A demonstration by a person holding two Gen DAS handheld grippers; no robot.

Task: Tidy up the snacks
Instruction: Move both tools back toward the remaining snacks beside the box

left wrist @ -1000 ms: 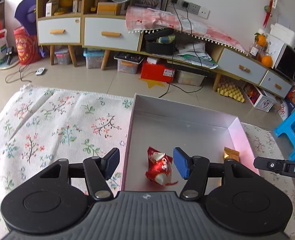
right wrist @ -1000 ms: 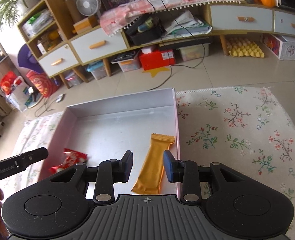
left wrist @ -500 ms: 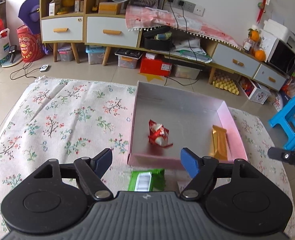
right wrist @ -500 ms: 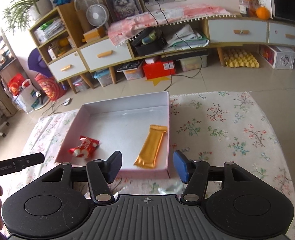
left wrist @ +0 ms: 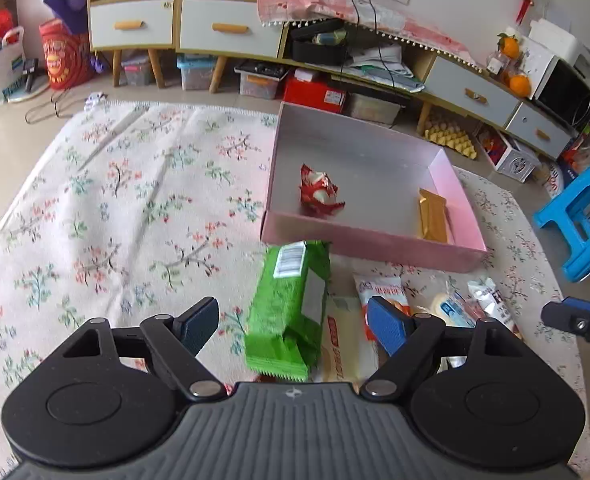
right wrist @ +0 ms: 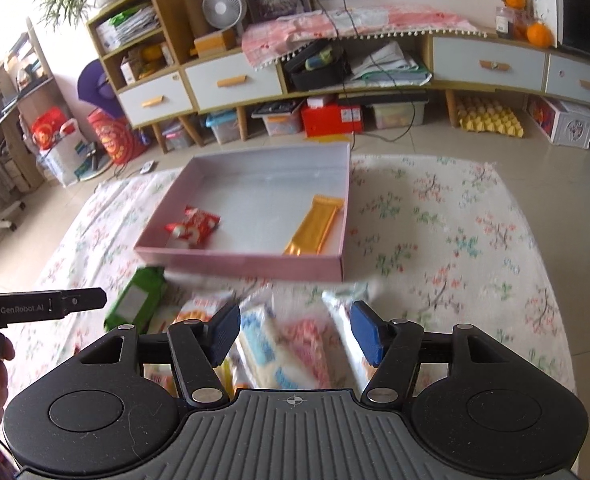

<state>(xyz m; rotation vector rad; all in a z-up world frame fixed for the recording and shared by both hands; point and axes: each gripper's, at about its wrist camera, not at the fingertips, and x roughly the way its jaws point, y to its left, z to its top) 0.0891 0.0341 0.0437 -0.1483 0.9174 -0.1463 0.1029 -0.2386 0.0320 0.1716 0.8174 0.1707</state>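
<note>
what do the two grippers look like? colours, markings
Both alike: left gripper and right gripper have black linkage arms with silver pivot pins, blue finger pads, round black side discs, ribbed grey body with a small crosshair mark. "GenRobot.AI" is printed on the left one's side.

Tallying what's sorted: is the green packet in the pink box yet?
Out. The green packet lies on the rug, in front of the pink box's near wall.

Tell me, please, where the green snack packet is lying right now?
In the left wrist view the green snack packet lies on the floral cloth, just in front of the pink tray, beside the other loose snacks.
</note>
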